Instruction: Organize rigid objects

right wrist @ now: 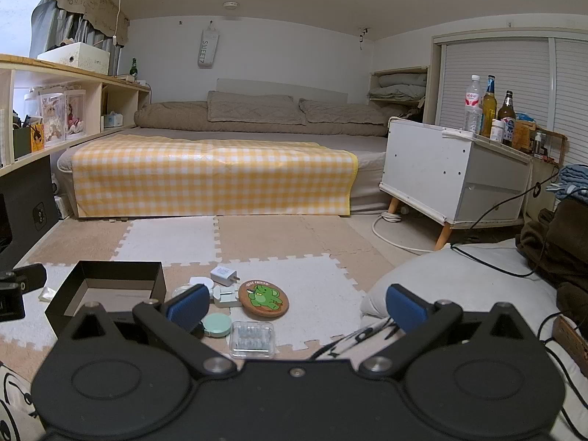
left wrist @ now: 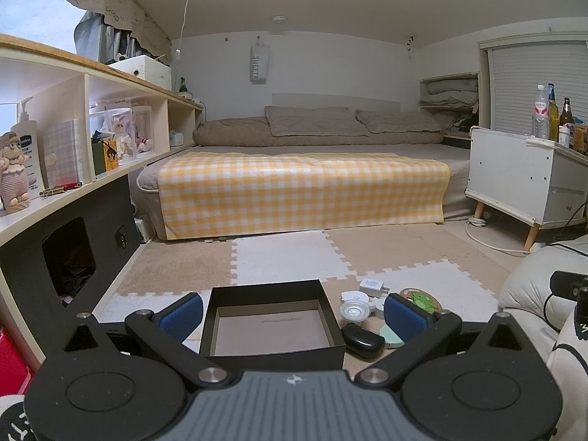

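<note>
**Box empty, small things crowded: where the sorting could slip**

Box (left wrist: pixel 273 321), black, open-topped and empty, sits on the floor mat (right wrist: pixel 316 294) straight ahead of the left tool (left wrist: pixel 292 316), between its spread blue pads. The right tool (right wrist: pixel 296 307) is spread wide too and pinches nothing. Ahead of it and toward its left pad lies the cluster: a clear case (right wrist: pixel 253 339) nearest, a mint round case (right wrist: pixel 217 325) beside the left pad, an elephant coaster (right wrist: pixel 263 297) beyond, then a white plug (right wrist: pixel 224 275). A black case (left wrist: pixel 362 334) lies just right of the box, close to the left tool's right pad.

The things lie close together, some touching, so closing on one would likely shove a neighbour. The coaster is flat and may slide rather than lift. The light box could skid if bumped by a pad. Black cables (right wrist: pixel 352 334) near the right pad may snag.
</note>
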